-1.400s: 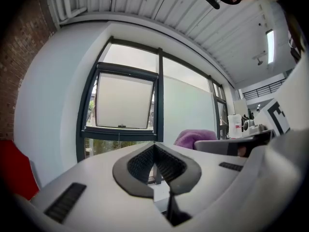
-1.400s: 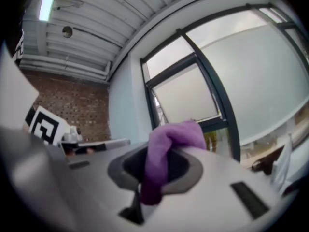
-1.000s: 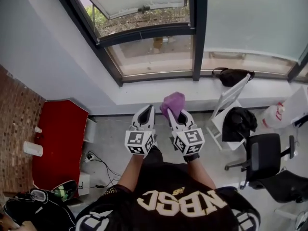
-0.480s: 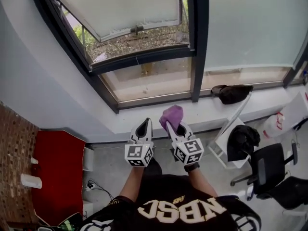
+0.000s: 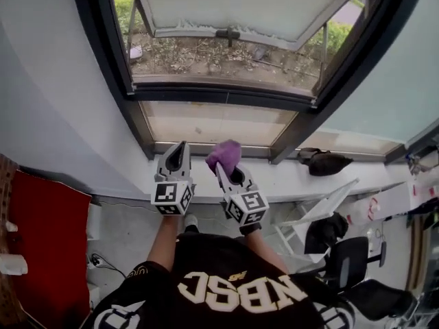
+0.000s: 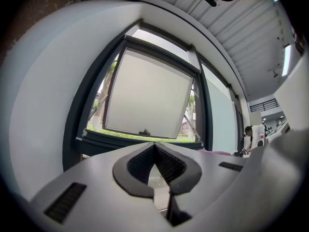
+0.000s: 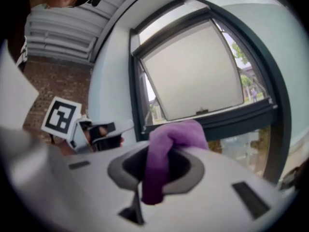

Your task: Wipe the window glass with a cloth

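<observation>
Head view: the window has swung up and grown against half a second ago. The tilted sash [image 5: 247, 5] now fills the top of the picture, with the lower pane [image 5: 212, 122] just ahead of both tools. So I'm closing in on the glass. The left gripper [image 5: 180, 146] and right gripper [image 5: 232, 175] sit side by side over the sill [image 5: 288, 178], further left in the picture than before. The purple cloth [image 5: 225, 155] bunches out of the right one and is near the lower pane, but I judge it clear of the glass.

Left gripper view: the sash [image 6: 147, 95] looks much larger than it did a second and a half ago. The left gripper [image 6: 154, 149] has its jaws together, nothing between them.

Right gripper view: the right gripper [image 7: 157, 164] has its jaws clamped on the cloth [image 7: 164, 146], same grip as before, with a fold humped over the top. The sash [image 7: 193, 76] now sits nearly dead ahead and bigger. The left gripper's marker cube [image 7: 60, 116] shows alongside. To my eye the cloth is lined up for the glass, and contact needs only a short push forward.
</observation>
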